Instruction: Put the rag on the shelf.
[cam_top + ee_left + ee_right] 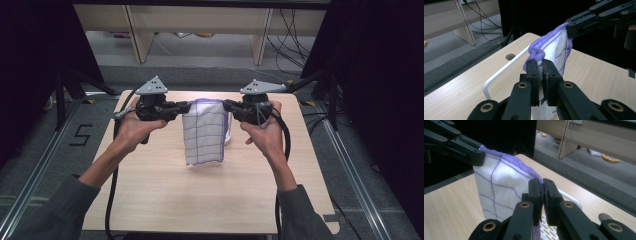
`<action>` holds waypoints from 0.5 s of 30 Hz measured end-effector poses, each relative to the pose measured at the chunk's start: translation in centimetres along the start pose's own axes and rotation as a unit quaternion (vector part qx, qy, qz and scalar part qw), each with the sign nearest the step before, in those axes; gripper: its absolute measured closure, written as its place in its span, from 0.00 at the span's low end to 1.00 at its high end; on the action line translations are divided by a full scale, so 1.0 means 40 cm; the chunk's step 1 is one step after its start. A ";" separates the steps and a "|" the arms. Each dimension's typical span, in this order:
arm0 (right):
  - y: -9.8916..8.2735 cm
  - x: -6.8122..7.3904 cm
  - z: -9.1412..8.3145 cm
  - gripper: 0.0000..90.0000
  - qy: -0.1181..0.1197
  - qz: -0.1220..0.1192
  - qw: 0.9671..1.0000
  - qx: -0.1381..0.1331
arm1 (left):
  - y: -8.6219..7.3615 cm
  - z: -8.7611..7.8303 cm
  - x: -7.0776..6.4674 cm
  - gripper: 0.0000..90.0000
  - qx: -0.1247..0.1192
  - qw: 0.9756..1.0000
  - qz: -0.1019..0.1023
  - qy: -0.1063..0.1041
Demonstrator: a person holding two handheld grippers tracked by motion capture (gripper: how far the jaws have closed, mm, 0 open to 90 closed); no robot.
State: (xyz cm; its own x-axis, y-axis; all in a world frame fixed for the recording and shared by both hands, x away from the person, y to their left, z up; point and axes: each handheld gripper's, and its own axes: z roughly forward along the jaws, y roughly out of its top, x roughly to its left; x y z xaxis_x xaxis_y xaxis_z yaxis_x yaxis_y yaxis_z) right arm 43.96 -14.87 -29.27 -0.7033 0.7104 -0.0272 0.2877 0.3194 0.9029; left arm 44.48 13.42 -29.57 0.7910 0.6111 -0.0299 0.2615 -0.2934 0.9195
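Cloth (204, 131) hanging between left tongs (186, 106), right tongs (226, 105), both clamped

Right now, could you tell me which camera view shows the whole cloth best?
The high view: the cloth hangs in full there, from the top edge held between the left gripper and right gripper down to its loose bottom hem. The left gripper view shows mainly the bunched purple edge; the right gripper view shows its upper part.
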 end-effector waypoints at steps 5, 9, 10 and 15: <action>0.023 -0.006 0.006 0.96 -0.005 0.006 1.000 -0.001 | 0.019 0.006 0.015 0.93 -0.005 1.000 -0.003 0.006; 0.042 -0.013 0.007 0.96 -0.012 0.006 1.000 -0.005 | 0.036 0.010 0.028 0.93 -0.007 1.000 -0.003 0.010; 0.047 -0.016 0.008 0.96 -0.012 0.007 1.000 -0.005 | 0.040 0.011 0.031 0.93 -0.008 1.000 -0.004 0.012; 0.072 -0.024 0.011 0.96 -0.017 0.002 1.000 -0.012 | 0.062 0.013 0.042 0.93 -0.015 1.000 -0.007 0.016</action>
State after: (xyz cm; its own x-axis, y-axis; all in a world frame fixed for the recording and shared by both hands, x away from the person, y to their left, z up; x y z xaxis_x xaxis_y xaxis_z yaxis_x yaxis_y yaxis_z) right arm 45.75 -14.36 -26.83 -0.6792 0.7329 -0.0388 0.2739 0.3021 0.9131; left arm 46.75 13.34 -27.55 0.7685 0.6391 -0.0308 0.2560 -0.2629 0.9302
